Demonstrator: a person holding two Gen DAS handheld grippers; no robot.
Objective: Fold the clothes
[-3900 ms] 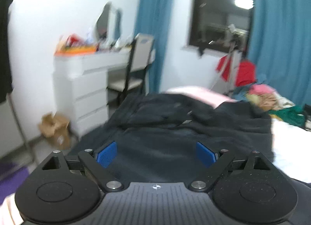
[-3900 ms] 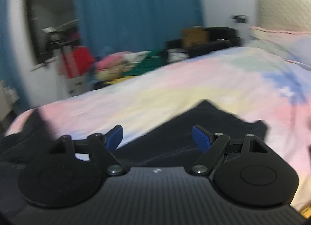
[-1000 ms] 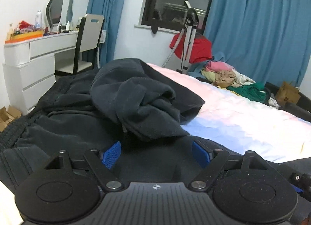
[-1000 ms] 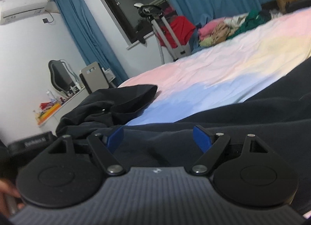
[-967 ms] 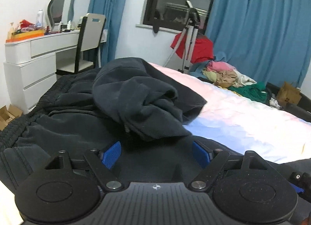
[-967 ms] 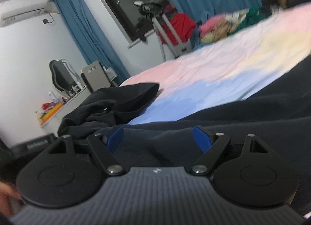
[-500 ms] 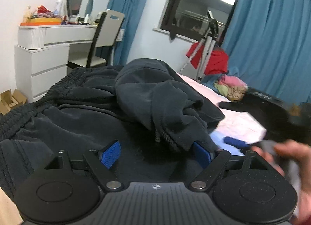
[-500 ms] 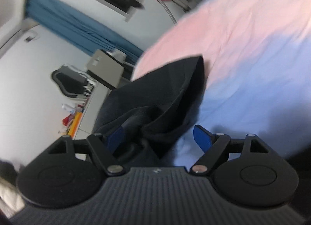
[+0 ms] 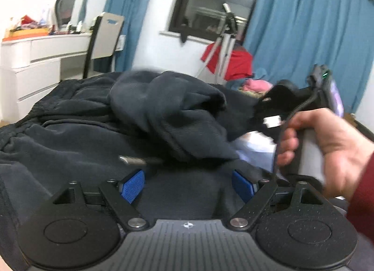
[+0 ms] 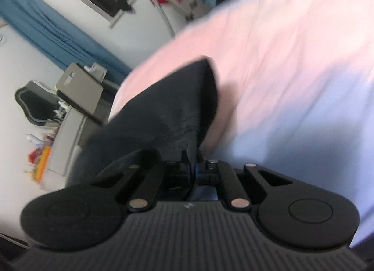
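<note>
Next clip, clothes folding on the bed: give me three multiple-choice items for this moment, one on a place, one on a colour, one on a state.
1. Where does the dark crumpled hooded garment lie?
A. on the white dresser
B. on the pastel bedsheet
C. on the floor

2. What colour are the pads on the left gripper fingers?
A. blue
B. red
C. green

3. How is the right gripper?
A. open above the sheet
B. shut on nothing
C. shut on the garment

Key: 1 B, the garment spreads over the pastel bedsheet. 2 A, both pads show blue. 3 C, dark cloth is pinched between its closed fingers.
</note>
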